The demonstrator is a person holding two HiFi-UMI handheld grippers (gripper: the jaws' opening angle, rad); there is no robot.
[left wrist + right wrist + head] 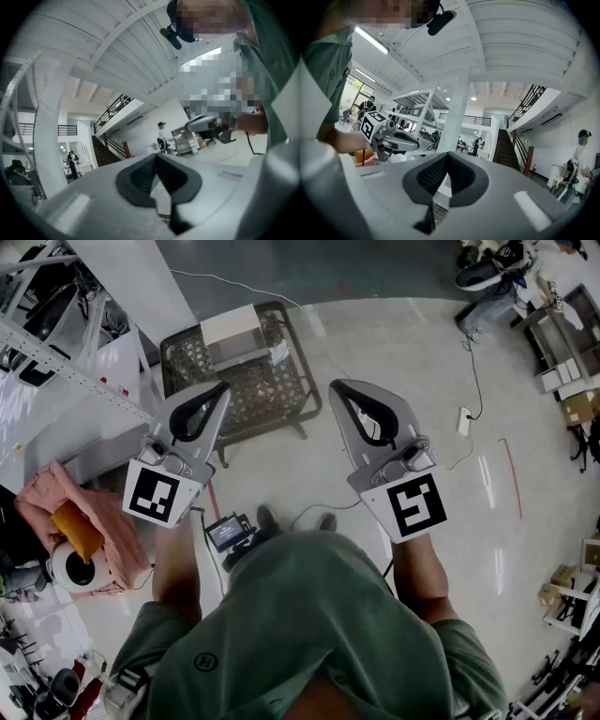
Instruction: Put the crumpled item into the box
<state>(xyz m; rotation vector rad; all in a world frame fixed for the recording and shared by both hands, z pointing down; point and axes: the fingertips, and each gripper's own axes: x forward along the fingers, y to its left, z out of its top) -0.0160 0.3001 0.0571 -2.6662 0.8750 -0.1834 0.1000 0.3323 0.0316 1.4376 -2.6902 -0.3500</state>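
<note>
Now | left claw (221,388): closed, empty | right claw (337,388): closed, empty | both raised side by side before torso (309,615), pointing upward

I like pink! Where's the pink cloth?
In the head view, the pink cloth lies crumpled at the far left, just left of the left gripper, near the white shelving.

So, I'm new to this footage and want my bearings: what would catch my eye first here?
The left gripper and right gripper stand out, held up side by side over the person's green shirt, both shut and empty. Beyond them on the floor stands a dark wire crate with a white box on it. A crumpled pink cloth lies at far left.
</note>
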